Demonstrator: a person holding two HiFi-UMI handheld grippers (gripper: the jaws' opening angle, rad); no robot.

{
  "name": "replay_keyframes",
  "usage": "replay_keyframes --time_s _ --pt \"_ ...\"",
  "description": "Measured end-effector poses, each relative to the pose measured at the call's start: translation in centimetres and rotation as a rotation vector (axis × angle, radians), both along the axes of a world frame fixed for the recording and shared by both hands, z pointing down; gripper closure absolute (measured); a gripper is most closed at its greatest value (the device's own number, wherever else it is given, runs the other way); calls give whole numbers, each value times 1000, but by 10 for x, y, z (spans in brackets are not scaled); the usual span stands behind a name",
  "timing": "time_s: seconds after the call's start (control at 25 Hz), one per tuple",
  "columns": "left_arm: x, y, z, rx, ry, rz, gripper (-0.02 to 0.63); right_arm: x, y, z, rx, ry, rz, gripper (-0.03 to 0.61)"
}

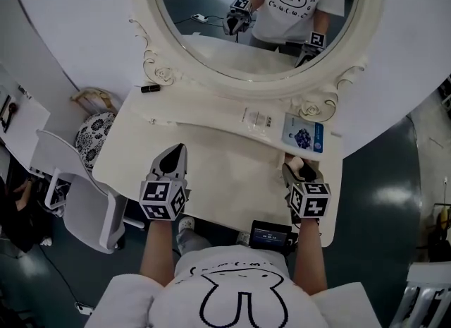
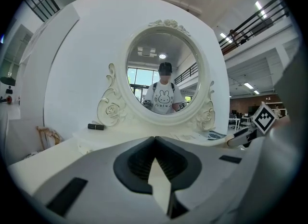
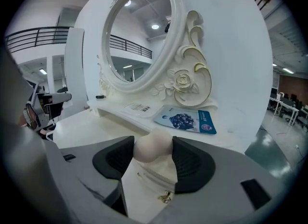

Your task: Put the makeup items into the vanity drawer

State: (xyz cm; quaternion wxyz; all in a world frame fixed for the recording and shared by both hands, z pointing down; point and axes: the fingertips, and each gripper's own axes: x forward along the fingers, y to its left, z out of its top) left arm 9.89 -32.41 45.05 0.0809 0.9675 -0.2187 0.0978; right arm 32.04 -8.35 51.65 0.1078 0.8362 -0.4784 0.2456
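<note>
A white vanity table (image 1: pixel 211 171) stands under an oval mirror (image 1: pixel 261 30). My right gripper (image 1: pixel 301 171) (image 3: pixel 153 153) hovers over the table's right front, shut on a beige makeup sponge (image 1: pixel 297 164) (image 3: pixel 153 147). My left gripper (image 1: pixel 179 150) (image 2: pixel 154 140) is over the left front, its tips touching with nothing between them. On the raised back shelf lie a black lipstick (image 1: pixel 150 88) (image 2: pixel 96 126), a white packet (image 1: pixel 258 118) (image 3: pixel 139 108) and a blue face-mask packet (image 1: pixel 304 135) (image 3: pixel 186 121). A small gold pull (image 3: pixel 166 197) on a white panel shows below the sponge.
A white chair (image 1: pixel 77 192) stands to the left of the table, with a patterned cushion (image 1: pixel 91 136) beyond it. A black device with a lit screen (image 1: pixel 271 235) sits at the table's front edge, close to the person's body. Dark floor surrounds the vanity.
</note>
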Motion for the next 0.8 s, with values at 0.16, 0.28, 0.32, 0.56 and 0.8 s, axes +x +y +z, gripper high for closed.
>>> replay_keyframes --time_s 0.16,0.28,0.32,0.56,0.8 --pt "5 7 4 3 -12 -8 583 15 7 3 25 1 18 321" --pt "7 10 6 4 -21 -15 583 22 9 8 19 -1 24 321" --pt "8 10 7 5 -24 -15 583 24 10 11 16 -3 25 321" --pt "13 15 10 2 -40 -4 583 24 7 12 19 0 -1 321" --pt "20 21 9 13 -52 25 583 23 10 4 78 5 6 310"
